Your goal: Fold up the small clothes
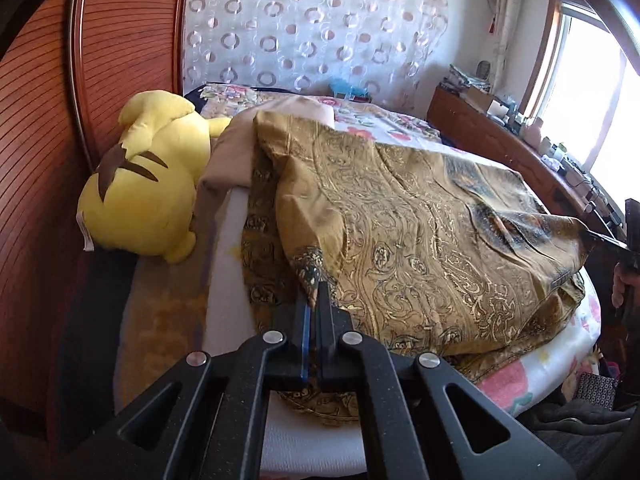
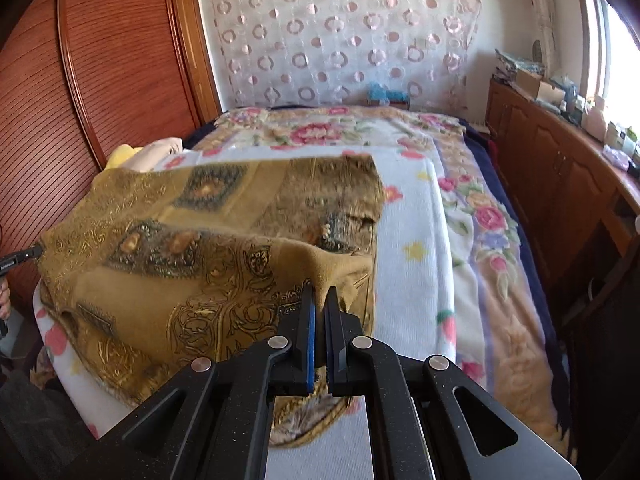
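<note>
**Both grippers pinch the golden cloth over the bed**

The left gripper (image 1: 319,285) has its fingers clamped together on a corner of the golden patterned cloth (image 1: 420,236), with the dark-printed tip of the fabric caught between the blue pads. The right gripper (image 2: 319,291) is likewise closed on another corner of the same cloth (image 2: 192,240), a fold of ochre fabric squeezed between its fingers.

The cloth hangs stretched between the two grippers and drapes down onto the bed (image 2: 412,240), its lower part resting on the white flowered blanket (image 2: 472,224). In the right wrist view the far edge of the cloth is blurred. In the left wrist view the right gripper (image 1: 596,236) shows at the right edge, gripping the cloth's far corner, with part of the person's hand (image 1: 620,284) beneath it. In the right wrist view the left gripper's tip (image 2: 34,253) shows at the left edge against the cloth.

A yellow plush toy (image 1: 140,188) lies at the left side of the bed, beside a beige pillow (image 1: 236,152). Behind it stands a reddish wooden wardrobe (image 1: 120,60). A sheer curtain with ring patterns (image 2: 340,40) covers the far wall. A wooden cabinet (image 2: 552,160) under the window carries small clutter.
</note>
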